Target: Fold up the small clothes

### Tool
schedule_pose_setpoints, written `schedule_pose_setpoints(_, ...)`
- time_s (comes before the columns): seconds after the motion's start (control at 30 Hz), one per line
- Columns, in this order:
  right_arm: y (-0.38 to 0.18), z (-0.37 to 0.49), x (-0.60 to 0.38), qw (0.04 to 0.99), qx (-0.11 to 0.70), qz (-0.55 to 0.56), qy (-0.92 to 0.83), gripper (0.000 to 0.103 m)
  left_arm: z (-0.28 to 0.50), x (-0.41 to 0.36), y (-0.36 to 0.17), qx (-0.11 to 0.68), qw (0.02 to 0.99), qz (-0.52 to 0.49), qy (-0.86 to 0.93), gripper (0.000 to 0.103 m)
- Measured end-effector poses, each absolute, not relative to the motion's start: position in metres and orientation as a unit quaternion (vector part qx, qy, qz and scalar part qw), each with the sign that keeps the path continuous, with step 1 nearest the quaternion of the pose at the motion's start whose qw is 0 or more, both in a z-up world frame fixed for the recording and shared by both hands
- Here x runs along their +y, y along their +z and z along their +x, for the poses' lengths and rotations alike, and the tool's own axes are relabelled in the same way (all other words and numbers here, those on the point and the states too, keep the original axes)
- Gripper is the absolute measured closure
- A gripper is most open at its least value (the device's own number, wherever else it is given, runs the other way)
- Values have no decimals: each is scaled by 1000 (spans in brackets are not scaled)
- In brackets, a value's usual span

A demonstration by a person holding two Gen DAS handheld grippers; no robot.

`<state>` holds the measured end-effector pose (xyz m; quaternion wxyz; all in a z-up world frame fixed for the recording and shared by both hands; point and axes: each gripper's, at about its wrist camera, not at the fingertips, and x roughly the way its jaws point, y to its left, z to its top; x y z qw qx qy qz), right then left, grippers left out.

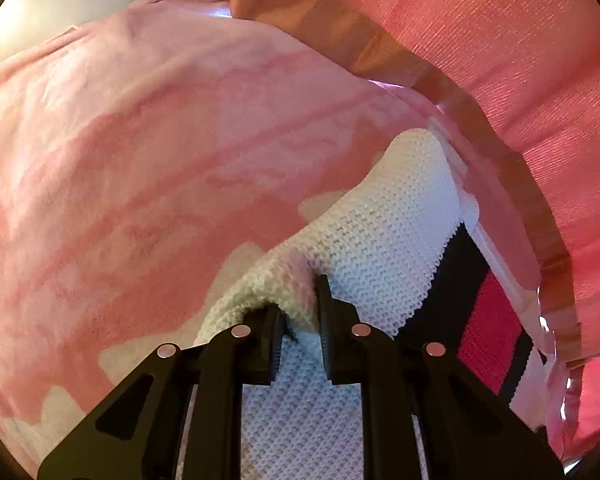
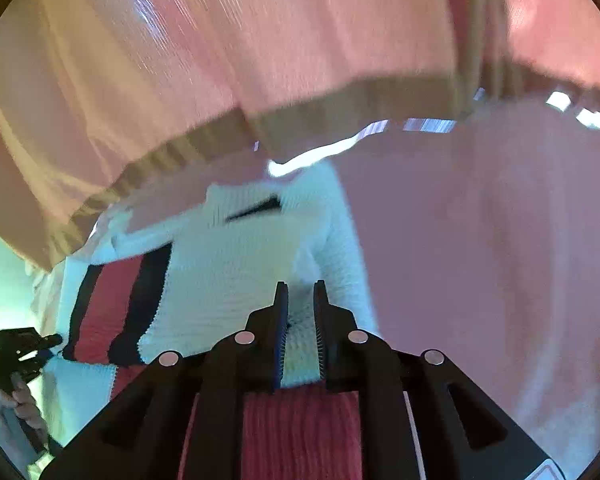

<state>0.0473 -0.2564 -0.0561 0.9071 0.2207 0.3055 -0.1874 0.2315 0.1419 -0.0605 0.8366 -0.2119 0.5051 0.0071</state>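
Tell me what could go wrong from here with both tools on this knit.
The left tool pinches only a small bunch at the white knit sweater edge, so it may slip out. The right tool grips similarly. The sweater lies near the pink curtain's hem, which could snag.

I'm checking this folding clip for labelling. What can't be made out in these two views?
- Right wrist view: motion blur smears the white knit garment and pink blanket.
- Left wrist view: the left gripper covers the garment's pinched edge.
- Both views: the garment's full shape is cut off by the frame and gripper bodies.
- Right gripper: grip depth unclear.
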Motion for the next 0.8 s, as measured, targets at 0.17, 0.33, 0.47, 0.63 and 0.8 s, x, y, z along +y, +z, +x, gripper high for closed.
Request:
schedule_pose_setpoints(0.17, -48, 74, -176, 923, 325, 191, -72, 85, 230, 136, -60, 502, 842, -195, 15, 87)
schedule_pose_setpoints(0.33, -78, 159, -85, 908, 388, 156, 15, 92, 231, 133, -61, 502, 845, -185, 19, 87)
schedule_pose_setpoints(0.47, -86, 160, -118, 911, 391, 121, -48, 99, 233, 136, -62, 501, 845, -187, 10, 86)
schedule_pose_setpoints(0.63, -91, 82, -261, 894, 370, 192, -165, 103, 234, 137, -62, 505, 843, -187, 5, 86)
schedule_pose_setpoints(0.8, -57, 76, -255, 904, 350, 176, -173, 95, 197, 118, -29, 503, 846, -178, -11, 88)
